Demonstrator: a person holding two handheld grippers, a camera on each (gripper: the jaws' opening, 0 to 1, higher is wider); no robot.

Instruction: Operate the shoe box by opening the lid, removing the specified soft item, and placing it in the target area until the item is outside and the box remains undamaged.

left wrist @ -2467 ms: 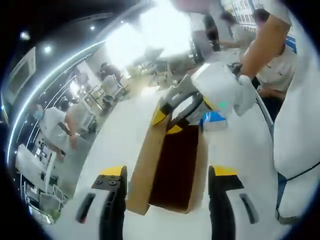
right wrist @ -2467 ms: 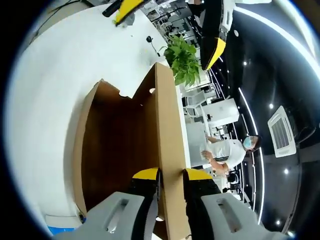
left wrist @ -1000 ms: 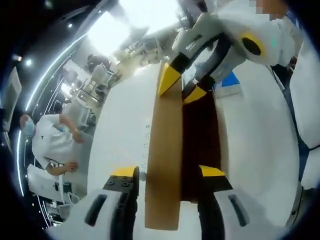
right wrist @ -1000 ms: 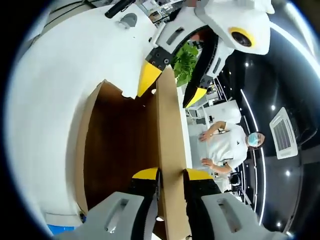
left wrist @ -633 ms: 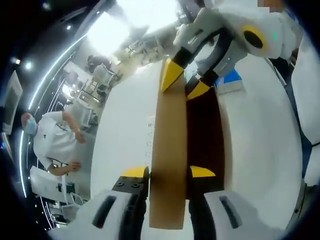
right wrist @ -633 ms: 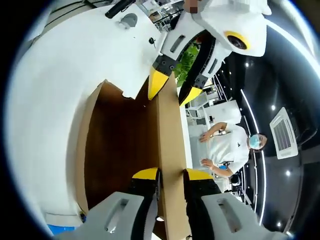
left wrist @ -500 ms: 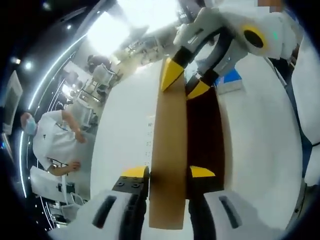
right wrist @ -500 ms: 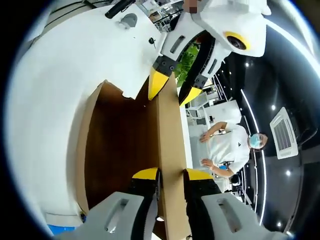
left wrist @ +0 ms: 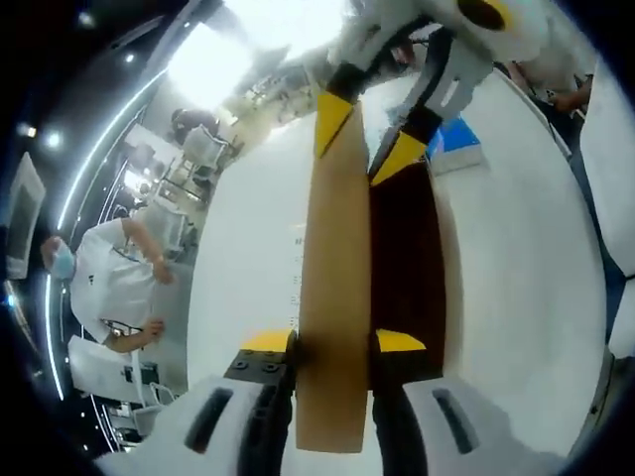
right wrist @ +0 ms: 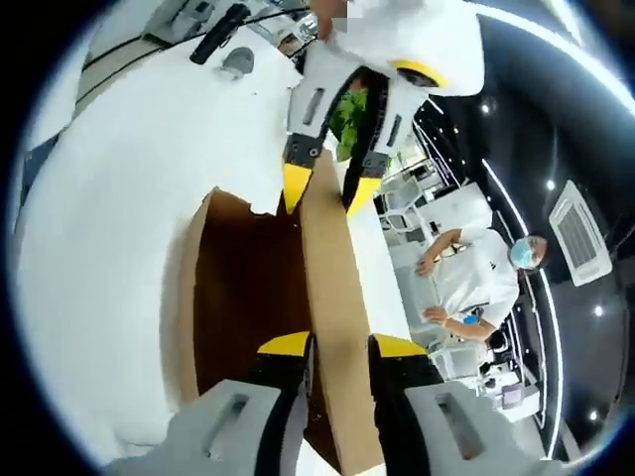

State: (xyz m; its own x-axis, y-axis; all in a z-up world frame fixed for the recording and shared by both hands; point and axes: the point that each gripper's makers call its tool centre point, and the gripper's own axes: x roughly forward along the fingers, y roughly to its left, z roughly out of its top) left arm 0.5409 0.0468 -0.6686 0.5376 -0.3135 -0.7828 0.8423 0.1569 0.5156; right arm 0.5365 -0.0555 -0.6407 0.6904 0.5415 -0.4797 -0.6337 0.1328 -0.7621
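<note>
A brown cardboard shoe box (left wrist: 444, 268) lies open on a white table, its inside dark brown (right wrist: 248, 297). Its lid (left wrist: 332, 258) stands up on edge. In the left gripper view my left gripper (left wrist: 334, 342) is shut on the near end of the lid, and my right gripper (left wrist: 365, 134) clamps the far end. In the right gripper view my right gripper (right wrist: 340, 346) is shut on the lid (right wrist: 332, 278), with the left gripper (right wrist: 327, 188) pinching the opposite end. I cannot make out a soft item inside the box.
A blue and white packet (left wrist: 451, 139) lies on the table (left wrist: 248, 268) beyond the box. A green plant (right wrist: 347, 109) stands past the table's edge. People in white shirts (right wrist: 476, 278) sit in the room beside it. Small dark objects (right wrist: 223, 35) lie at the far end.
The left gripper came up to the lid's end, straddled it and shut on it. The right gripper stayed shut on the other end. Both views have since shifted slightly.
</note>
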